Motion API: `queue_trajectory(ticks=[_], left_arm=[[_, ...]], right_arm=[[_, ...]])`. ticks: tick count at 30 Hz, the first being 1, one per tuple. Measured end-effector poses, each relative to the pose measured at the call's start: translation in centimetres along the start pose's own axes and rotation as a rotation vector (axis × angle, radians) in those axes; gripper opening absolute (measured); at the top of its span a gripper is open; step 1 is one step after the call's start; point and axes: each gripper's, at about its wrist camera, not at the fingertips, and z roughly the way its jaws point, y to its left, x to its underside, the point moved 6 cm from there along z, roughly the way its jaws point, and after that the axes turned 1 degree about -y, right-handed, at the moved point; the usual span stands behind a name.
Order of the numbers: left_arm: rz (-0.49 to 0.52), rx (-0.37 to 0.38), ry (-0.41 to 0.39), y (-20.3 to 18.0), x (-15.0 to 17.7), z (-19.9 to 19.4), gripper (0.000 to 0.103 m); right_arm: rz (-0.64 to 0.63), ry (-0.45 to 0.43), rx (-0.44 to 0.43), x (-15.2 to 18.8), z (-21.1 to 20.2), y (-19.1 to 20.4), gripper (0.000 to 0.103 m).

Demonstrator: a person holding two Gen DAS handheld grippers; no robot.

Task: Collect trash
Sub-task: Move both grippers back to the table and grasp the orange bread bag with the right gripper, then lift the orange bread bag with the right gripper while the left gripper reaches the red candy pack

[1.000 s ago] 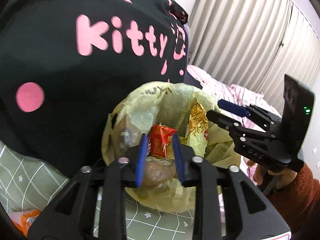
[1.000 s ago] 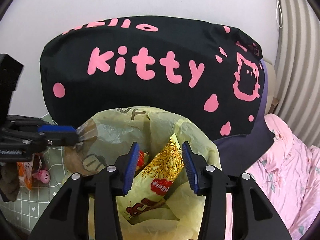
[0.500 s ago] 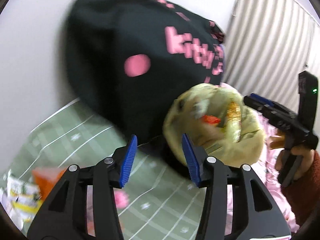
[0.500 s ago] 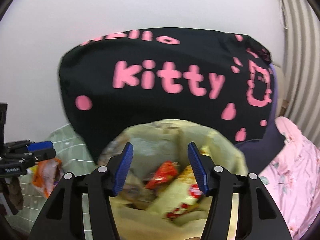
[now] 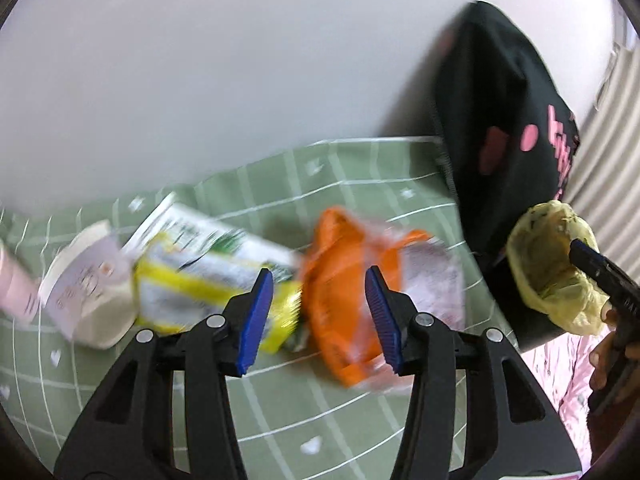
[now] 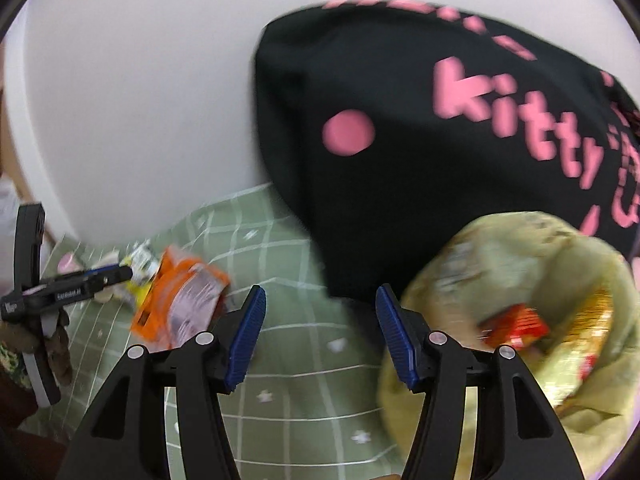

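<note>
Orange crinkled wrapper (image 5: 352, 288) on green sheet (image 5: 280, 408); left gripper (image 5: 318, 320), right gripper (image 6: 320, 338) fingers spread, empty

Home bedroom, green grid-patterned bedspread (image 5: 360, 412), pink floral bedding (image 5: 560, 376), black Hello Kitty cushion (image 6: 400, 168), pleated curtains (image 5: 612, 184)

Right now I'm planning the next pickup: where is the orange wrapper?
In the left wrist view the orange wrapper lies on the green checked sheet, between the yellow-white packet and the black pillow.
</note>
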Motion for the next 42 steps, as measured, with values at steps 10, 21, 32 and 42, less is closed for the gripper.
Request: queue_trajectory(ticks=[10, 21, 32, 42], left_arm=[[-0.083, -0.072, 0.013, 5.1, 2.5, -1.6, 0.046], [-0.128, -0.121, 0.037, 8.8, 5.0, -4.1, 0.046], [-0.197, -0.043, 0.031, 8.2, 3.8, -2.7, 0.053], [-0.291, -0.1, 0.017, 7.6, 0.7, 1.1, 0.055]], right_arm=[[-0.173, 0.116, -0.196, 0.4, 7.7, 8.7, 0.054], [-0.281, 0.236, -0.251, -0.4, 14.9, 13.1, 0.031], [-0.235, 0.204, -0.179, 2.7, 7.7, 10.5, 0.007], [-0.069, 0.258, -0.036, 7.1, 4.2, 3.3, 0.007]])
